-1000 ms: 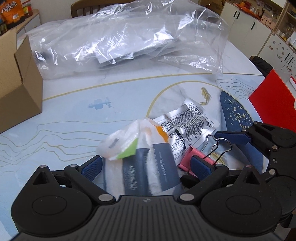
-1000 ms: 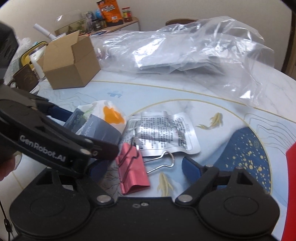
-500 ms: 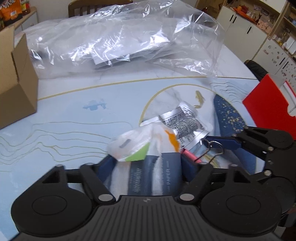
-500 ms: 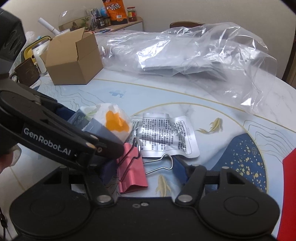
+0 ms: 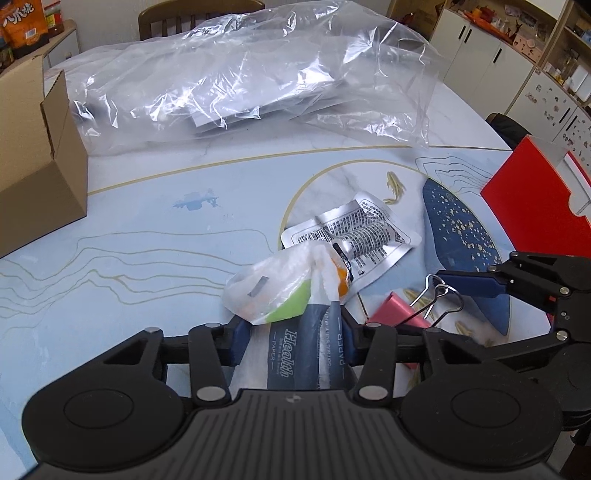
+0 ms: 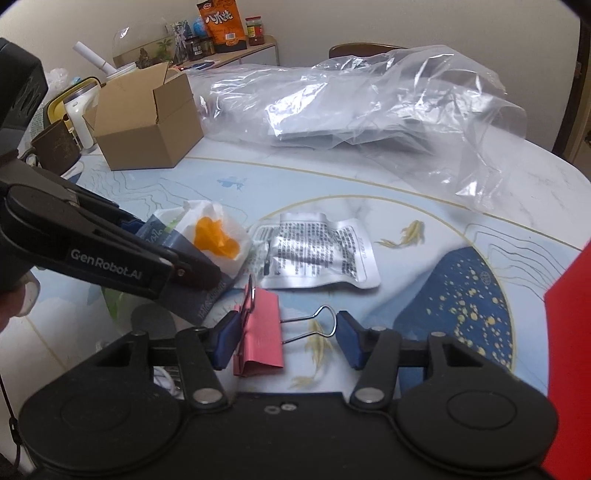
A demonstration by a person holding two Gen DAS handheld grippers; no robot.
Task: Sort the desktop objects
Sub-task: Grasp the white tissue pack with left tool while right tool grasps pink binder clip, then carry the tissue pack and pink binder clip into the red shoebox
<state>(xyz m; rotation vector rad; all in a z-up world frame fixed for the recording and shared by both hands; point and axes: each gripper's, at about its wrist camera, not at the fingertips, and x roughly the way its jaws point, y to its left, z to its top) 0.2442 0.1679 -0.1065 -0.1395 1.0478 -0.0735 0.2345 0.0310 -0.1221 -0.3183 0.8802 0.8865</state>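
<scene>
Two claws are closing together: the left claw squeezes the tissue pack, while the right claw straddles the pink binder clip on the bench, its far pad short of the wire handle. That handle could skid aside.

You work at a round table with a pale blue and white marble top, gold lines and small gold fish painted on it. Behind it you see a dark wooden chair against a plain cream wall. On your right stand white cabinets with black handles and open shelves full of small items. A low sideboard carries jars and snack bags. The light is soft daylight.
</scene>
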